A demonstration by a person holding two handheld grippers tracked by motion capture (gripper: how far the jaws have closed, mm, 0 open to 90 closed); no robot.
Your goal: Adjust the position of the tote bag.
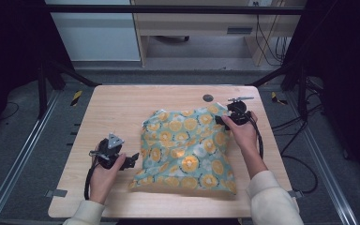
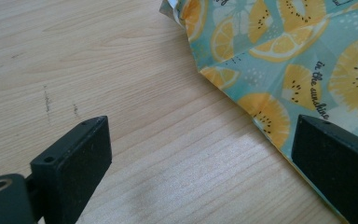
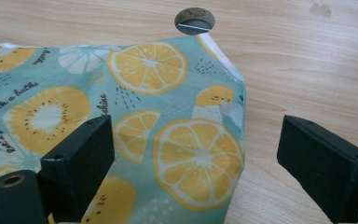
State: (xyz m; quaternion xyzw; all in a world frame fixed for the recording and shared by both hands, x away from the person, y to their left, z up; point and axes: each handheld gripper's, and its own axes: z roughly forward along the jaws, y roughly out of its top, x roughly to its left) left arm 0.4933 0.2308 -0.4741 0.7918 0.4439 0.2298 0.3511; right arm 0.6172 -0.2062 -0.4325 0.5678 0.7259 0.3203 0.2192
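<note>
A teal cloth (image 1: 187, 147) printed with orange and lemon slices lies bunched on the middle of the wooden table (image 1: 117, 108). My left gripper (image 1: 130, 161) is open at the cloth's left edge; in the left gripper view its jaws stand wide, bare wood between them and the cloth (image 2: 279, 60) under the right jaw. My right gripper (image 1: 225, 119) is open at the cloth's far right corner. In the right gripper view the cloth's corner (image 3: 191, 135) lies between the spread jaws.
A dark round hole cover (image 1: 208, 98) sits in the table just beyond the cloth, also the dark disc (image 3: 194, 21) past the corner. A metal frame and cables surround the table. Bare wood stretches left and behind the cloth.
</note>
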